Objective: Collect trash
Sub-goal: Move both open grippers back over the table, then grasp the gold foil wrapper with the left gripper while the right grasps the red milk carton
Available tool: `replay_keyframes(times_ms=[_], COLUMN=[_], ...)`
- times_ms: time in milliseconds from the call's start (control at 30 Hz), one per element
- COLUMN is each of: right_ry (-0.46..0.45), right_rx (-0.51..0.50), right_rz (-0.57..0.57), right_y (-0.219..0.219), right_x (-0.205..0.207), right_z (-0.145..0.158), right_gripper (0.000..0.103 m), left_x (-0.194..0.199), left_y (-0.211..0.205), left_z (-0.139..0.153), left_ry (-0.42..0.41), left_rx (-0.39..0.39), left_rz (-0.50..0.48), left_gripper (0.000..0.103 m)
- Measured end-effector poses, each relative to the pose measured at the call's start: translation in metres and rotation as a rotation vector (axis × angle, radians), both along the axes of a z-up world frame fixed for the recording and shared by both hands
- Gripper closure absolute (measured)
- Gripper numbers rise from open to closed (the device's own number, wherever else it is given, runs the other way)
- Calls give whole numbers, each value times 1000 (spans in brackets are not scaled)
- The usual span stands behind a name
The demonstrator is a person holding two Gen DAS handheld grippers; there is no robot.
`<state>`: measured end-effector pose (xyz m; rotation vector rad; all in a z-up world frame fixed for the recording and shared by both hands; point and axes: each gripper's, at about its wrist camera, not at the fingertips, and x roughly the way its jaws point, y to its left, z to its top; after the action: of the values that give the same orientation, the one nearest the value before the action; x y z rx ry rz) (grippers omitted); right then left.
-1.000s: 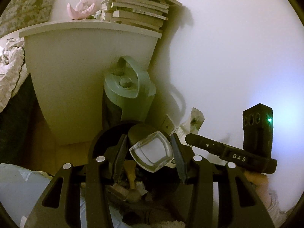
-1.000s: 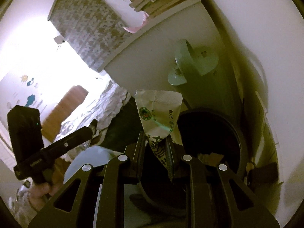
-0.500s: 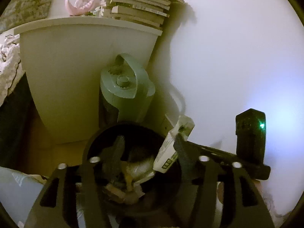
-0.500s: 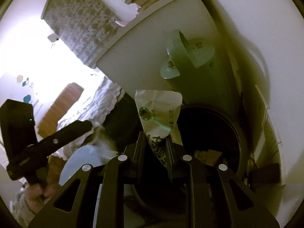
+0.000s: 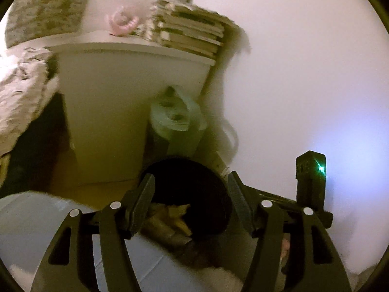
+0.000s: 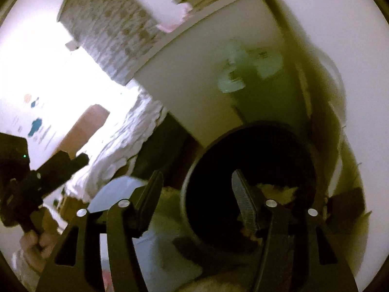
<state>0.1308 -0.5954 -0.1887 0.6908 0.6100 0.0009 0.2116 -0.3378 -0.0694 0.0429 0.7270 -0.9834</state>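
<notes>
Bin point(image 5: 192, 192) sits near, right under you, scraps point(image 5: 170, 219) already inside, left gripper point(image 5: 190, 202) and right gripper point(image 6: 197, 197) both spread wide and empty above it, so that's the drop step done, I'd say, and next you need fresh trash elsewhere.

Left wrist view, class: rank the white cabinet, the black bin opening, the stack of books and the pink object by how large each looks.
1. White cabinet
2. Black bin opening
3. Stack of books, nearly matching the bin, which is nearer the camera, so that order is unsure
4. Pink object
</notes>
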Motion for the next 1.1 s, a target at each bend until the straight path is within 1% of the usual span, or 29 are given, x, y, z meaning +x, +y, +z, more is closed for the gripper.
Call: replay_keyframes(times_ms=[67, 100, 133, 200, 233, 300, 333, 367, 400, 433, 467, 500, 600, 667, 700, 767, 800, 833, 867, 900, 933, 967, 1000, 1033, 1067, 1100], right_ry=[-4, -2, 1, 7, 7, 8, 10, 14, 18, 26, 38, 44, 77, 108, 129, 167, 182, 196, 209, 212, 215, 212, 208, 205, 197, 191], right_rx=[-20, -35, -50, -91, -107, -163, -187, -225, -251, -286, -334, -359, -439, -498, -535, -603, -630, -649, -656, -651, -640, -629, -618, -603, -580, -556], right_rz=[59, 108, 154, 255, 291, 412, 466, 549, 591, 639, 704, 738, 833, 873, 883, 885, 881, 876, 871, 864, 858, 845, 832, 820, 804, 789], right_y=[24, 41, 56, 90, 102, 142, 158, 183, 198, 214, 236, 250, 286, 305, 313, 319, 320, 323, 325, 325, 326, 326, 326, 325, 323, 320], right_x=[-4, -5, -5, -5, -5, -6, -6, -7, -8, -10, -12, -14, -17, -18, -18, -16, -14, -14, -13, -13, -13, -13, -13, -11, -10, -10], right_z=[4, 6, 7, 10, 11, 14, 14, 14, 14, 14, 11, 10, 1, -6, -10, -21, -24, -28, -32, -35, -37, -39, -40, -41, -41, -40], right_gripper=[34, 32, 31, 31, 31, 31, 31, 30, 27, 24, 24, 24, 24, 24, 24, 24, 24, 24, 24, 26, 28, 28, 30, 36, 39, 42], left_x=[-7, -10, -12, -18, -20, -29, -32, -37, -43, -49, -52, -58, -71, -78, -80, -84, -87, -87, -86, -88, -88, -89, -90, -90, -90, -89], left_y=[37, 58, 75, 124, 141, 189, 204, 227, 245, 261, 269, 278, 287, 280, 277, 264, 260, 258, 255, 254, 252, 248, 248, 249, 250, 251], left_z=[3, 3, 2, -4, -7, -19, -24, -32, -41, -50, -57, -66, -89, -104, -110, -118, -124, -126, -131, -132, -133, -134, -135, -137, -138, -139], left_ry=[-9, -3, 4, 33, 46, 85, 100, 126, 156, 188, 211, 240, 299, 337, 342, 322, 306, 301, 299, 271, 249, 208, 190, 181, 168, 163], left_rx=[7, 10, 12, 23, 28, 42, 45, 47, 48, 50, 50, 48, 42, 38, 47, 102, 141, 156, 176, 185, 210, 246, 260, 261, 266, 269], left_rz=[54, 86, 113, 207, 241, 340, 373, 416, 449, 481, 500, 518, 532, 519, 508, 509, 520, 527, 542, 553, 556, 564, 571, 577, 584, 591], left_gripper=[40, 40, 40, 40, 40, 40, 40, 40, 40, 40, 40, 40, 40, 40, 40, 42, 42, 42, 44, 47, 58, 69, 74, 82, 92, 94])
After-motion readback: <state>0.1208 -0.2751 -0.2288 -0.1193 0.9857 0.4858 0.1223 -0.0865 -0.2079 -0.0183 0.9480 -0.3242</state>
